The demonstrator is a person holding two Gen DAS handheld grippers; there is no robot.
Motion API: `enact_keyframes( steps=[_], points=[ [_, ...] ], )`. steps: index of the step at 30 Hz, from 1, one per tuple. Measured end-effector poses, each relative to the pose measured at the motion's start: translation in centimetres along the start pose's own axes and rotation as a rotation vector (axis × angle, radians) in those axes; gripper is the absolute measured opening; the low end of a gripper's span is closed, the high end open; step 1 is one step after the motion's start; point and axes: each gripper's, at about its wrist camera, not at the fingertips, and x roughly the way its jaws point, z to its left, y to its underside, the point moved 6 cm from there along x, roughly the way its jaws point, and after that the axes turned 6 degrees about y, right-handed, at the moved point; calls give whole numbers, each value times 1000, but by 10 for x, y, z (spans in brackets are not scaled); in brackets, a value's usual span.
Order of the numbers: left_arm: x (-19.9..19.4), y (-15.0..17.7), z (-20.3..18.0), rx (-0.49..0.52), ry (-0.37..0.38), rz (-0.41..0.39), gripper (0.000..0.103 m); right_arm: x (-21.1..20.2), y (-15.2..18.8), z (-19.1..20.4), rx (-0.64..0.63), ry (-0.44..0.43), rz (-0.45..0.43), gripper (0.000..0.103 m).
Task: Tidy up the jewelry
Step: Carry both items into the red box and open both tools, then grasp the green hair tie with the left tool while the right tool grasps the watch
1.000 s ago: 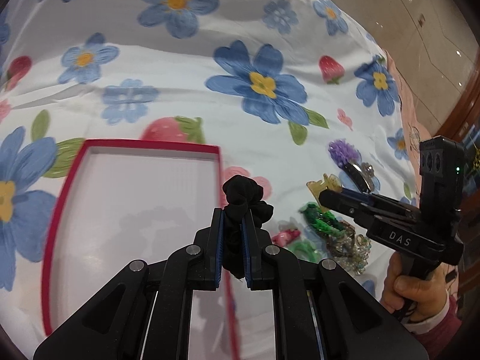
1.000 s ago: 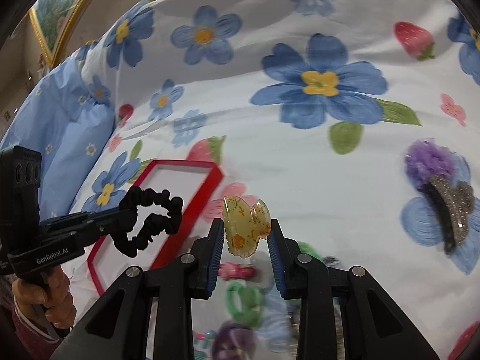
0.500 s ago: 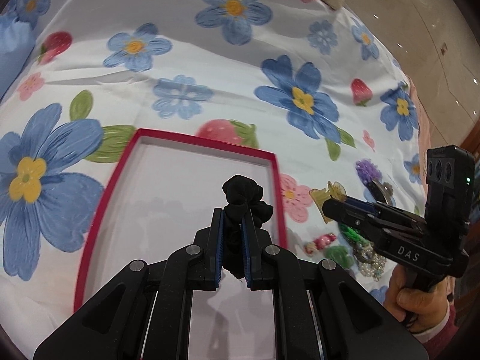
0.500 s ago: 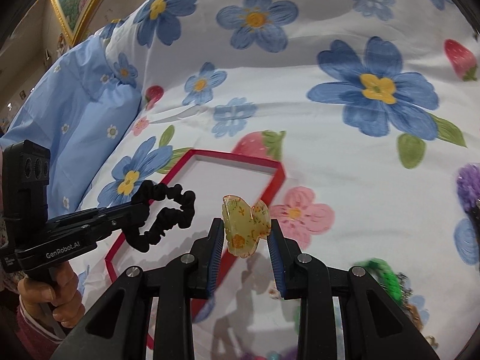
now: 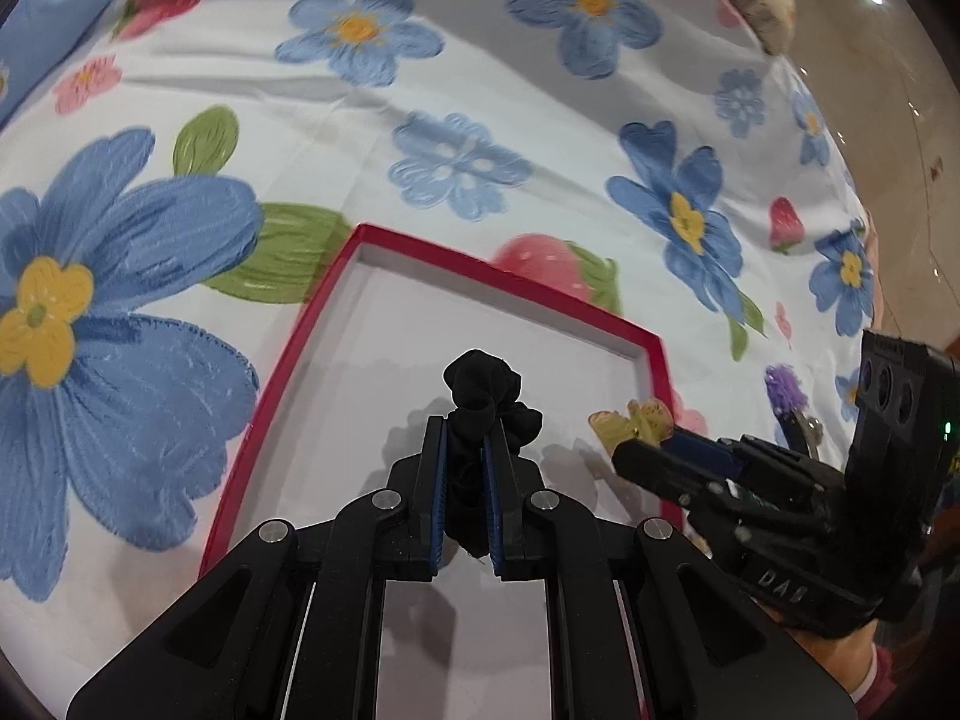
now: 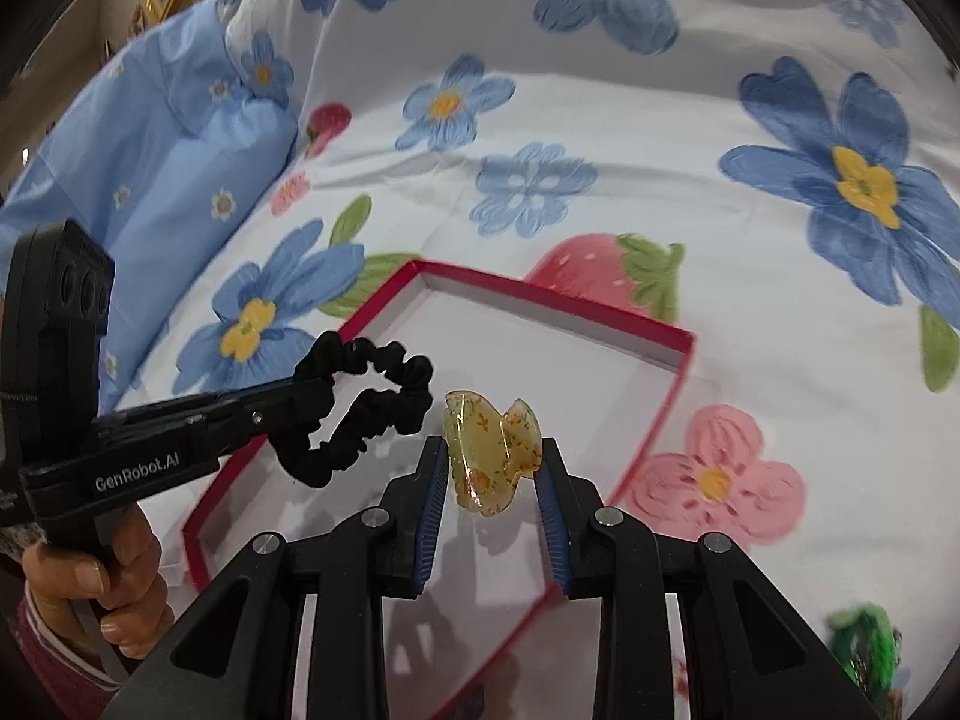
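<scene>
Over the last second both grippers have moved from the bedspread to above the red box (image 6: 660,333), mid-frame; the left gripper (image 5: 467,468) has its jaws clamped on the black scrunchie (image 6: 366,408), the right gripper (image 6: 492,480) pinches the amber hair clip (image 6: 492,459) (seemingly still clear of the floor); release looks next.

Our left gripper (image 5: 467,474) and right gripper (image 6: 492,492) are matte black linkages with silver pivot screws and blue-padded fingers (image 6: 431,501). White lettering marks their sides: "GenRobot.AI" and "DAS". Behind each grip show bare-skinned hands (image 6: 90,588) in dark red cuffs.
</scene>
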Motion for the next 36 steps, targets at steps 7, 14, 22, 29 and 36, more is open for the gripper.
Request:
enact_keyframes(
  steps=[7, 14, 22, 29, 36],
  points=[
    [14, 1, 20, -33, -39, 25, 10, 28, -3, 4, -56, 43, 42, 30],
    [23, 5, 26, -31, -72, 52, 14, 37, -3, 9, -103, 65, 57, 30],
    [14, 4, 27, -31, -104, 42, 33, 36, -1, 6, -77, 46, 66, 37],
    [-10, 7, 22, -51, -96, 0, 36, 16, -2, 8, -57, 9, 31, 48],
    [-39, 18, -1, -40, -72, -44, 41, -32, 6, -5, 20, -30, -41, 48]
  ],
)
